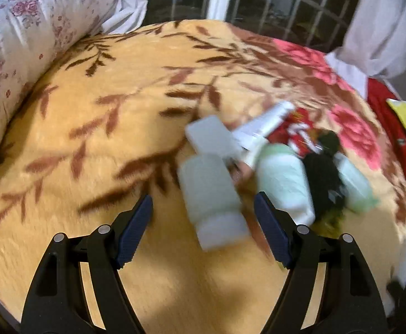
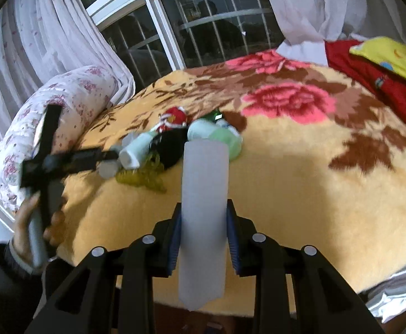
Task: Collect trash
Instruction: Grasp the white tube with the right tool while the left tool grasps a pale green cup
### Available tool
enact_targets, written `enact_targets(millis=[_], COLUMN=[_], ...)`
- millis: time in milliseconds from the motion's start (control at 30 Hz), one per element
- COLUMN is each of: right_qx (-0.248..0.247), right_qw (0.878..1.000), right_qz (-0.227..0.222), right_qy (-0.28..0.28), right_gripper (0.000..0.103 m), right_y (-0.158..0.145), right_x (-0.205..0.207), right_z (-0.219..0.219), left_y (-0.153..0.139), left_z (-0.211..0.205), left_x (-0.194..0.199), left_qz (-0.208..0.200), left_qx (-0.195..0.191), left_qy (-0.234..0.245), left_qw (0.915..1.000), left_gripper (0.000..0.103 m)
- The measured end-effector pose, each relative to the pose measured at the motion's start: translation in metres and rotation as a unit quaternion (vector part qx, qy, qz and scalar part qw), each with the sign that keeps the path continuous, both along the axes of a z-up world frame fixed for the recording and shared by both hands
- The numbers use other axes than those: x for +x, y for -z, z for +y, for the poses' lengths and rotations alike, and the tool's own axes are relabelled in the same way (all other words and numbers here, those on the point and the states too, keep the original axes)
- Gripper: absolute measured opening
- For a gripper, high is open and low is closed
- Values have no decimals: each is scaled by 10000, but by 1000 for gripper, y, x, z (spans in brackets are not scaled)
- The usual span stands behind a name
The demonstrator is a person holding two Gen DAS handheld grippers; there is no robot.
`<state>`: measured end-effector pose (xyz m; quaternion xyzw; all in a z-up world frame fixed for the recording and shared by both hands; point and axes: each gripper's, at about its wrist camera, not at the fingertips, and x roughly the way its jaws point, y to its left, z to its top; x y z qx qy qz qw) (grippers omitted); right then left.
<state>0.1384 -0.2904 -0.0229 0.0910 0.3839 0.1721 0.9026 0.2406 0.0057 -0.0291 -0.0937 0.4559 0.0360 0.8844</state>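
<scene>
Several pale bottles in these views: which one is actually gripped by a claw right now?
The tall frosted white bottle, clamped between the right claw's blue pads. The others, like the green-tinted bottle, lie loose in the pile on the blanket.

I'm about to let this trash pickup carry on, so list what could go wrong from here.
1. The translucent bottle sits upright between the right gripper jaws, held low, its top far above them; it may tip or slip.
2. The left gripper is open over a crowded, blurred trash pile; it may nudge neighbouring items across the blanket.
</scene>
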Motion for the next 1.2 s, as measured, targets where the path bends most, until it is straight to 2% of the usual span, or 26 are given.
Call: enact_targets(millis=[33,167,333,567,600,700,767,833,900,1067,1200], right_qx=[37,119,215,242,231,244,236,203,190,175,141], right_qw=[10000,9998,9997,9996,9996,9996,9996,9997,9997,9998,9999], right_qz=[44,126,125,149,146,144,142,127,120,79,11], right_qy=[-4,-46,-29,-25,-23,-13,3,-1,6,15,-48], right_gripper=[29,30,30,30,30,30,30,30,30,30,30], right_y=[3,13,15,15,16,16,15,15,14,7,0], right_x=[-2,-6,-8,-8,-8,-9,-11,-11,-13,-16,-21], right_z=[-1,-2,-3,-5,-5,-6,-7,-7,-7,-6,1], left_y=[5,18,21,25,26,29,29,26,23,15,4], left_z=[3,16,13,30,29,17,17,19,20,25,23], left_x=[7,21,19,18,21,30,27,20,15,-2,-19], left_qz=[108,346,358,419,471,578,520,381,243,-122,-352], left_qx=[18,-385,-212,-441,-418,-29,7,-93,-207,-483,-461], left_qy=[-72,-160,-214,-293,-321,-314,-333,-377,-378,-30,246], left_qw=[9999,9985,9989,9977,9975,9978,9981,9985,9988,9988,9980], left_gripper=[74,76,75,75,76,77,73,61,59,57,54])
